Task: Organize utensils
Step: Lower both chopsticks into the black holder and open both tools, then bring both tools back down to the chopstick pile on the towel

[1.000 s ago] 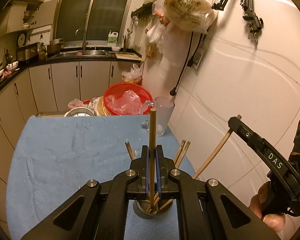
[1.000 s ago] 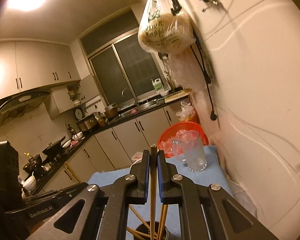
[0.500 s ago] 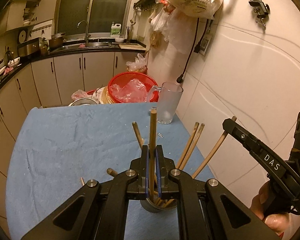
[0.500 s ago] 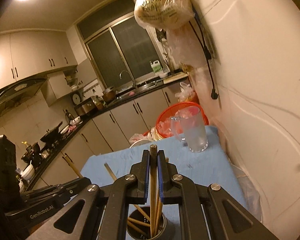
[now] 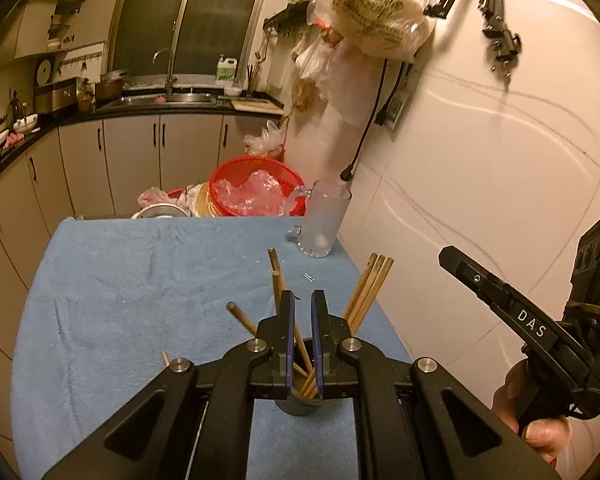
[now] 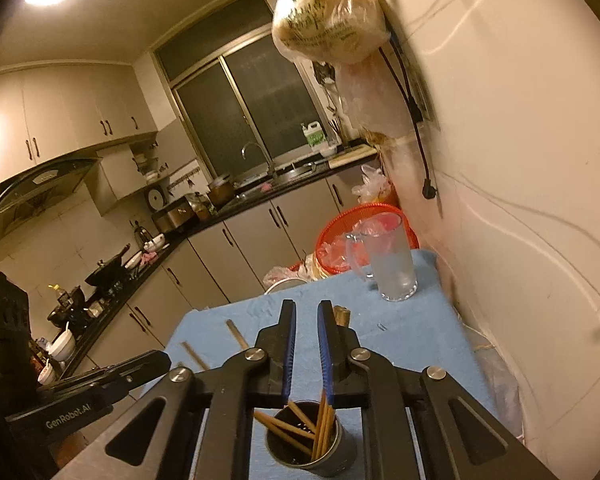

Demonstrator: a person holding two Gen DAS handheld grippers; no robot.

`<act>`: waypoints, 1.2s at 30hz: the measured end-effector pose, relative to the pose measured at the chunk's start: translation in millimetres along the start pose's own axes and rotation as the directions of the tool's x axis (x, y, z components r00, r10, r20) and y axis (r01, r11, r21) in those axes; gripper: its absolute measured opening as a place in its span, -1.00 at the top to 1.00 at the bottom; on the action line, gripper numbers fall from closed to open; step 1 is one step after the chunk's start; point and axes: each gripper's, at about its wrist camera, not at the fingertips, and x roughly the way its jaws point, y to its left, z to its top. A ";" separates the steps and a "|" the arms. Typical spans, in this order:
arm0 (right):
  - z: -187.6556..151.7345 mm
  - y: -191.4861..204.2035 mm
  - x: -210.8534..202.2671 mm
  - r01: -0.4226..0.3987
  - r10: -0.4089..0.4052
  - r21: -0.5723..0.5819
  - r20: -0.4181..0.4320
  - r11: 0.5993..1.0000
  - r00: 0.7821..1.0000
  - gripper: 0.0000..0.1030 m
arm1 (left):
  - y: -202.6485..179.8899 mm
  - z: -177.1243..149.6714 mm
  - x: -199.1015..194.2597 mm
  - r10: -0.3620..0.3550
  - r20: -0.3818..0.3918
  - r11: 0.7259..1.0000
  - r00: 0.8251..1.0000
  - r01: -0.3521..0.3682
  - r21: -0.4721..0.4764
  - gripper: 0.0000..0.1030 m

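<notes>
While both claws hover over the metal cup (image 6: 312, 450) at the near edge of the blue cloth (image 5: 120, 300), I see my left gripper (image 5: 301, 344) standing slightly apart with nothing pinched. My right gripper (image 6: 306, 354) is opening, its blue pads clear of any stick. The chopsticks (image 6: 320, 426) stand leaning inside the cup, fanned left and right. A frosted glass mug (image 5: 324, 224) sits at the far right, near the wall.
</notes>
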 end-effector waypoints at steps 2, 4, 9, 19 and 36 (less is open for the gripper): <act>-0.7 4.4 -7.7 -0.010 0.010 -0.004 0.006 1.000 1.000 0.75 | 3.3 -3.1 -11.9 -0.004 0.012 1.000 1.000 0.004 0.001 0.86; -3.6 9.2 -15.5 -0.026 0.026 -0.009 0.008 1.000 1.000 0.75 | 9.8 -8.0 -23.7 -0.002 0.024 1.000 1.000 0.002 0.000 0.86; -29.6 24.3 -20.0 -0.086 0.083 -0.036 -0.067 0.996 0.994 0.75 | 38.9 -26.9 -41.5 0.038 0.028 0.999 0.999 -0.038 -0.013 0.84; -137.2 65.1 44.8 -0.174 0.128 -0.079 -0.403 0.982 0.906 0.75 | 146.3 -107.0 -7.2 0.105 -0.217 0.974 0.971 -0.144 -0.172 0.84; -171.1 104.1 81.7 -0.150 0.061 -0.139 -0.502 0.979 0.863 0.75 | 160.6 -157.7 92.0 0.146 -0.433 0.976 0.889 -0.201 -0.084 0.50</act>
